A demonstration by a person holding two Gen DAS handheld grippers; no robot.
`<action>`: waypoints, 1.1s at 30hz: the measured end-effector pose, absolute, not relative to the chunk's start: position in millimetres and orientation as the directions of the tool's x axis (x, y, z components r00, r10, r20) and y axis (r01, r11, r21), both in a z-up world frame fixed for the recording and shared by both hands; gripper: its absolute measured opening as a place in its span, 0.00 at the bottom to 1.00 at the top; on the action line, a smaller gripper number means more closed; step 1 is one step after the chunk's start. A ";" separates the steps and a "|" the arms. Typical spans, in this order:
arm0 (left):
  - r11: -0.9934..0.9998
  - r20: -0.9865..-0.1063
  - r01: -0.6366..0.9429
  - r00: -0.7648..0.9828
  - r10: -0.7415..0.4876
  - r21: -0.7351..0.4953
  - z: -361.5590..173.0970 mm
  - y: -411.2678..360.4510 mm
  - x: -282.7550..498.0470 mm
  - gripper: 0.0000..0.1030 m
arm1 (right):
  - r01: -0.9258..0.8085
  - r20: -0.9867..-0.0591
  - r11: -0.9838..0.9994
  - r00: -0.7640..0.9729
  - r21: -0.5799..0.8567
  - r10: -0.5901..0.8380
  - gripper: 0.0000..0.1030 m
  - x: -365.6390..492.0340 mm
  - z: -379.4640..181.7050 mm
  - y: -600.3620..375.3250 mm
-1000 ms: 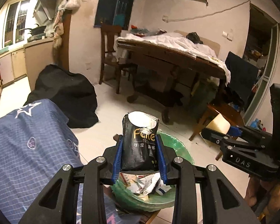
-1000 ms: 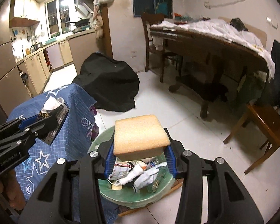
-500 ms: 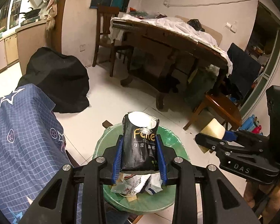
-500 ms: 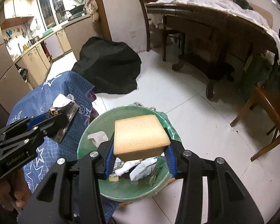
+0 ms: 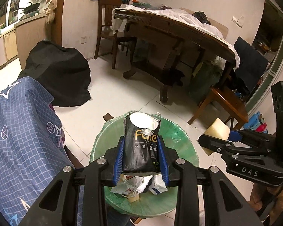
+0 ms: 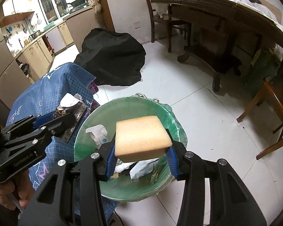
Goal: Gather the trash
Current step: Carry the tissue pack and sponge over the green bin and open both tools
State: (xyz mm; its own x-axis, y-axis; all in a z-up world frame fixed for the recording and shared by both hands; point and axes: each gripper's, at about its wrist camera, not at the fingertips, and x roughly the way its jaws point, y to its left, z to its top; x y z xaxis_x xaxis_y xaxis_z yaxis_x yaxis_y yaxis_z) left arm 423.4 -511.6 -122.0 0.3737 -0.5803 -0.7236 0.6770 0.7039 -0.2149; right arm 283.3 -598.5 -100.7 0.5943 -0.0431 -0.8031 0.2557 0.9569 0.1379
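Two fisheye views cover a room with a glossy white tiled floor (image 5: 122, 98), a kitchen run of beige cabinets (image 6: 37, 50) at the far left, and plaster walls. A long dark wooden worktop (image 5: 179, 30) draped in rumpled white cloth (image 5: 188, 17) stands at the back, with a slatted wooden chair (image 5: 107, 28) at its end and a low brown wooden stool (image 5: 228, 101) beside it. A slumped mass of matte black fabric (image 6: 111, 58) lies on the floor. Nearer, a blue grid-printed cloth with star motifs (image 5: 18, 131) covers a bulky form. Just beside it sits a round bin lined with a thin green plastic bag (image 6: 160, 113), holding crumpled white paper and wrappers (image 6: 141, 167) and a small white carton (image 6: 99, 133).

The left tool (image 5: 141, 156) is clamped on an upright black glossy tissue packet with gold lettering (image 5: 141, 146), held above the bin near its rim. The right tool (image 6: 141, 154) is closed on a porous pale-yellow rectangular sponge block (image 6: 141, 137), its blue pads pressing both short sides, directly over the bin's opening.
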 end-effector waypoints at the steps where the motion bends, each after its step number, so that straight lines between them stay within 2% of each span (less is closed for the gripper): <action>1: 0.705 -0.724 0.676 0.374 -0.580 -0.215 -122.5 -512.2 422.7 0.33 | 0.255 -0.803 0.957 0.594 0.137 -0.043 0.42 283.3 -101.1 -599.5; 23: 0.716 -0.733 0.668 0.380 -0.564 -0.204 -133.6 -518.8 431.4 0.35 | 0.248 -0.803 0.959 0.595 0.139 -0.037 0.43 287.8 -106.9 -601.6; 26: 0.716 -0.737 0.668 0.378 -0.561 -0.202 -133.7 -518.3 432.3 0.43 | 0.250 -0.801 0.958 0.598 0.141 -0.038 0.44 288.8 -107.8 -603.2; 28: 0.720 -0.737 0.665 0.383 -0.557 -0.198 -133.6 -517.5 432.9 0.50 | 0.253 -0.799 0.957 0.600 0.142 -0.040 0.52 288.7 -108.6 -603.9; 30: 0.723 -0.735 0.663 0.389 -0.555 -0.195 -132.9 -518.3 433.1 0.55 | 0.254 -0.797 0.957 0.603 0.142 -0.042 0.54 287.6 -107.9 -604.6; 33: 0.728 -0.735 0.659 0.396 -0.551 -0.190 -132.6 -517.2 434.1 0.58 | 0.254 -0.793 0.956 0.608 0.149 -0.038 0.59 286.7 -107.3 -604.7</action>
State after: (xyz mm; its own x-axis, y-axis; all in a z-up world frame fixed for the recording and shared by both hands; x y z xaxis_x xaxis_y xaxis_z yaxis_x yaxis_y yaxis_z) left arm 434.1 -517.2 -132.6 0.3961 -0.5507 -0.7348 0.6588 0.7278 -0.1904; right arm 286.7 -604.7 -107.3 0.6081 -0.0376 -0.7930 0.2539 0.9556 0.1495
